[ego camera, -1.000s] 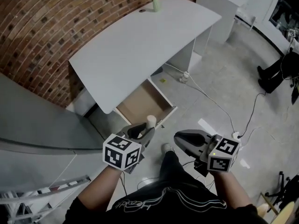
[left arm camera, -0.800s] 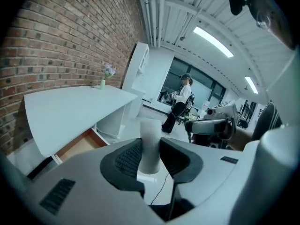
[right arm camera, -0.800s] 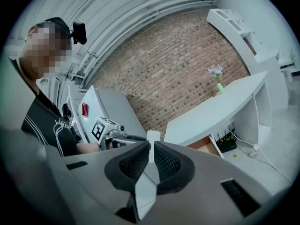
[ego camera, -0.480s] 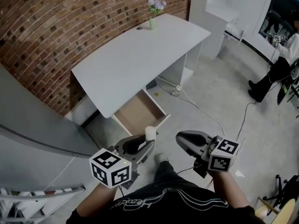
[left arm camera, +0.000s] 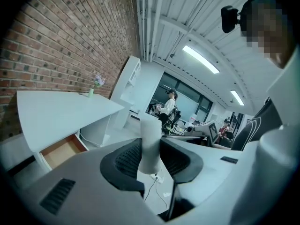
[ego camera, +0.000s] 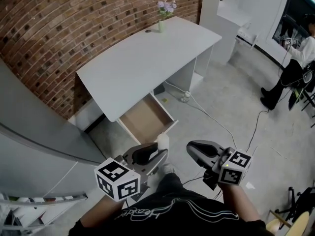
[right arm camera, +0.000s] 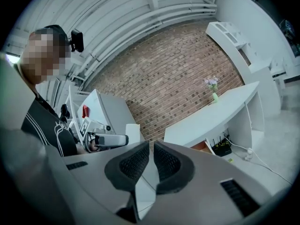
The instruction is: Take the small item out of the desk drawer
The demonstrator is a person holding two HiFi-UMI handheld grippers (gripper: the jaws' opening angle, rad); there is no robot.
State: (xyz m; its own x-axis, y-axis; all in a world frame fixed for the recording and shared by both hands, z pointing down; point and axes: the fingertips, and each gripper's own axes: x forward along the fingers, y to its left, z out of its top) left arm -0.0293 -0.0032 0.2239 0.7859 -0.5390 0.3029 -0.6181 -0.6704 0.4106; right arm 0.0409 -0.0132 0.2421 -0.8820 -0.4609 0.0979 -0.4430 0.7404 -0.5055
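The main part of the job looks done to me. The drawer (ego camera: 145, 118) under the near edge of the bench (ego camera: 142, 58) stands pulled out, and its wooden bottom shows bare, with nothing lying in it that I can see. The small item (ego camera: 162, 141), a pale, upright cylinder-like piece, is out of the drawer and in my left tongs (left arm camera: 151, 159).

In the left gripper view the two dark pads press on the item's lower part from either side, opened about as wide as the item, and its top stands up above them. From the head view it hangs in the air just past the drawer's front edge, clear of both the drawer and the bench top.

My right tongs (right arm camera: 151, 161) are drawn nearly together, with only a slim gap between the pads and nothing in it. They hang beside the left pair, apart from the item.

I judge that what remains is to set the item down somewhere, and perhaps to push the drawer in. The task sentence asks for neither.
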